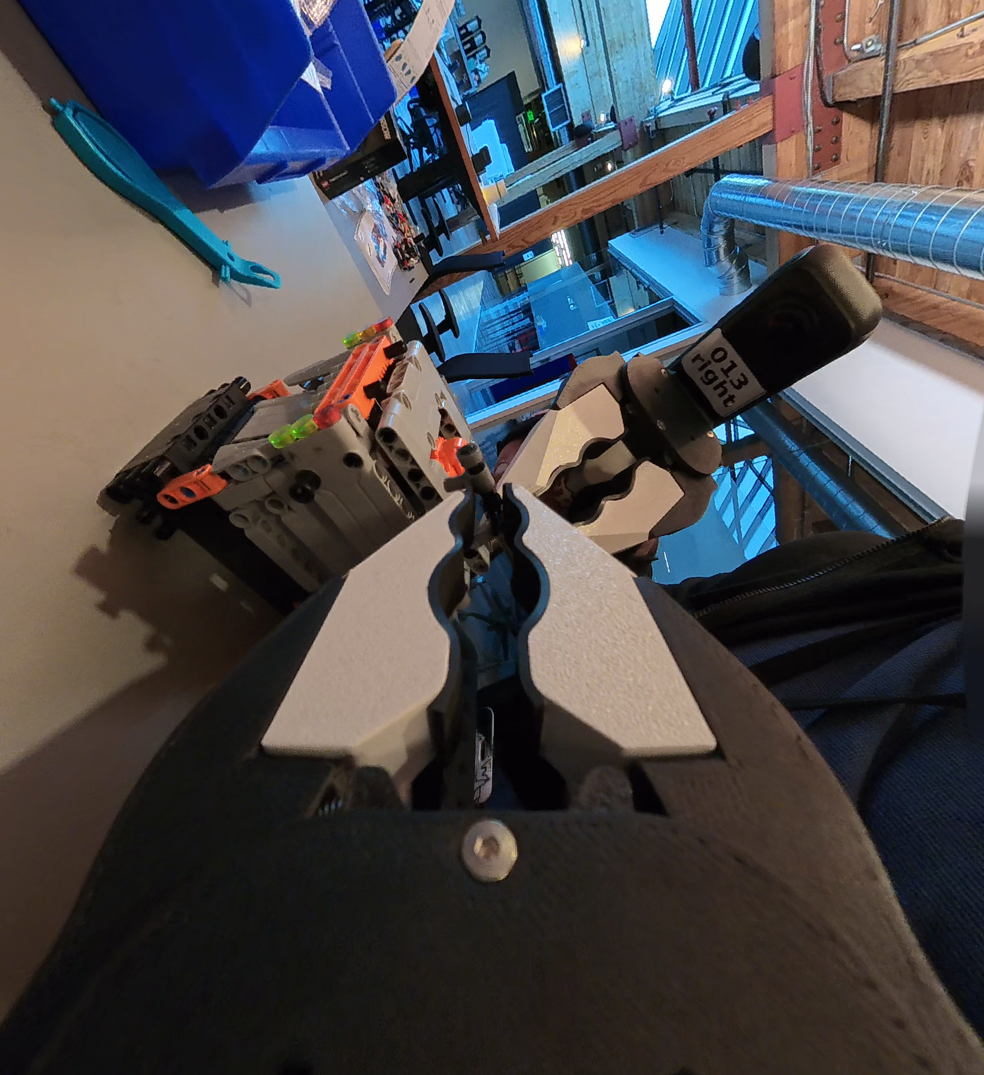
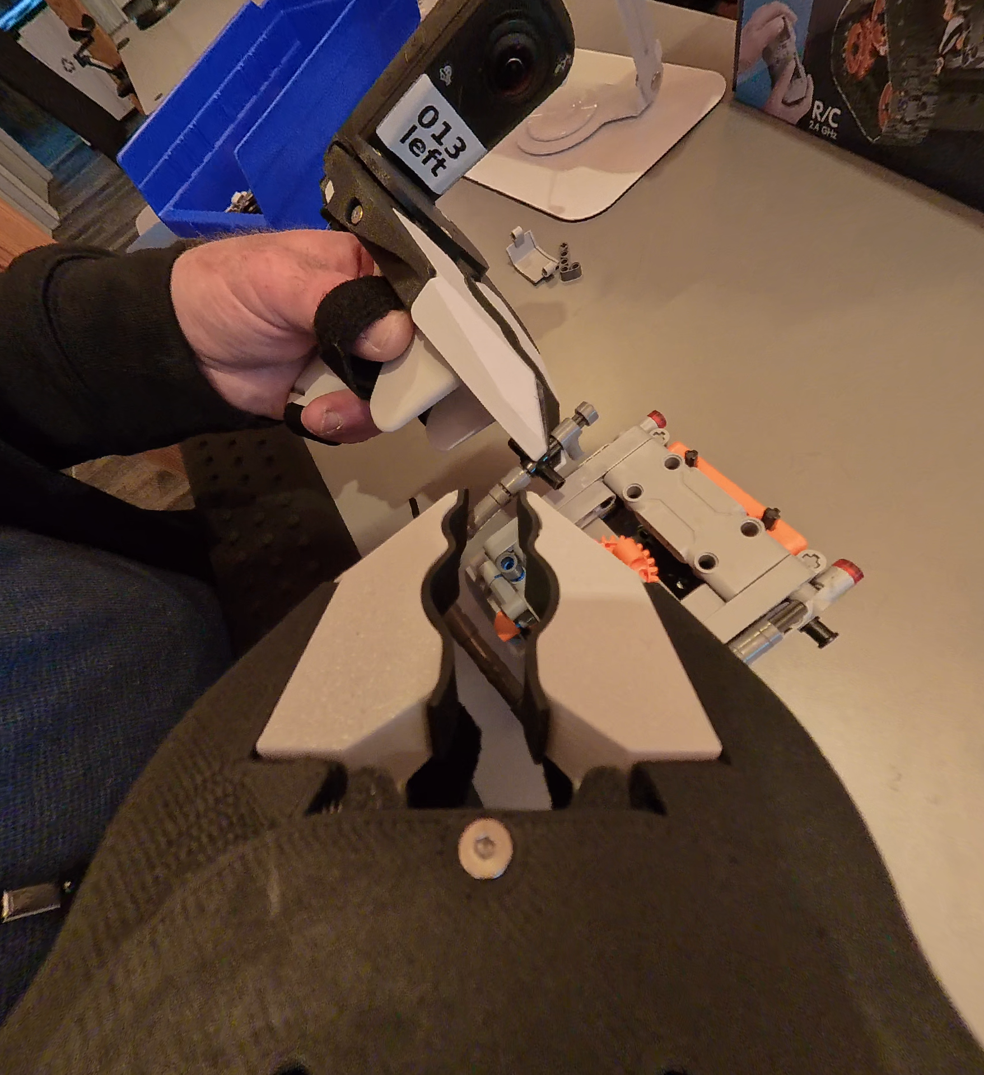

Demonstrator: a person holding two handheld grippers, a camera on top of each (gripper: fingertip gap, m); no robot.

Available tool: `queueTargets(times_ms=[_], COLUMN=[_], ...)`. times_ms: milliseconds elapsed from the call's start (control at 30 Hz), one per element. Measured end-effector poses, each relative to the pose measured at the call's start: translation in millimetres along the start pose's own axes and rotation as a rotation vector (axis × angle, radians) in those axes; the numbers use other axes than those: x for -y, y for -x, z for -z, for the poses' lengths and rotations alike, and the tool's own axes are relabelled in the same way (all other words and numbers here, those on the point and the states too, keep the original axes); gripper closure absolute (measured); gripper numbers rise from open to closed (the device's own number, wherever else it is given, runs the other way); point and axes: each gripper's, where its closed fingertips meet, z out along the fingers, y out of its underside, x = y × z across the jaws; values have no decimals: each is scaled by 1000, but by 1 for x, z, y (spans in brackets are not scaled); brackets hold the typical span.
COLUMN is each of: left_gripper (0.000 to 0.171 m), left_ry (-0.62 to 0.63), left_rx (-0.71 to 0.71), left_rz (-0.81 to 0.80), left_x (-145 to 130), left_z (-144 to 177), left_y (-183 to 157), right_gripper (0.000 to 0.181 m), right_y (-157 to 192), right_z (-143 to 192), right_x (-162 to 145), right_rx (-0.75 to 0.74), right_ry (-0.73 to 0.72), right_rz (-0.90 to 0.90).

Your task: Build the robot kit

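A grey, orange and black toy-brick machine (image 2: 704, 535) sits on a smooth beige surface (image 2: 827, 349). The left gripper (image 2: 536, 448) has its jaws pinched shut on a thin grey and black rod piece (image 2: 565, 442) sticking out of the machine. The right gripper (image 2: 492, 506) has its jaws closed on the machine's grey end. Blue plastic bins (image 1: 216, 87) and a teal plastic tool (image 1: 152, 192) lie farther back. Wooden beams (image 1: 914, 116) and a shiny metal pipe (image 1: 885, 221) fill the room behind.

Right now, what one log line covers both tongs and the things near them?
left tongs: shut on thin grey rod | right tongs: shut on toy block model | model on table | blue bin behind
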Motion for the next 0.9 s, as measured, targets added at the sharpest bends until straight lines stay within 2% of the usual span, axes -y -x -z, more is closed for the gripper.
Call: queueTargets(times_ms=[333,667,767,900], left_gripper=[160,165,160,150], left_ry=[37,55,51,58], left_rx=[-13,-17,-46,8], left_rz=[2,5,42,30], left_x=[-8,-13,-13,-14], left_z=[2,4,5,8], left_y=[-2,-4,-7,-4], right_gripper=[170,169,169,169], right_y=[1,3,3,4], right_z=[-1,-3,-4,-5], right_x=[0,1,1,1], right_rx=[-1,-7,-16,-33], right_ry=[0,8,14,11], right_rz=[-1,21,32,44])
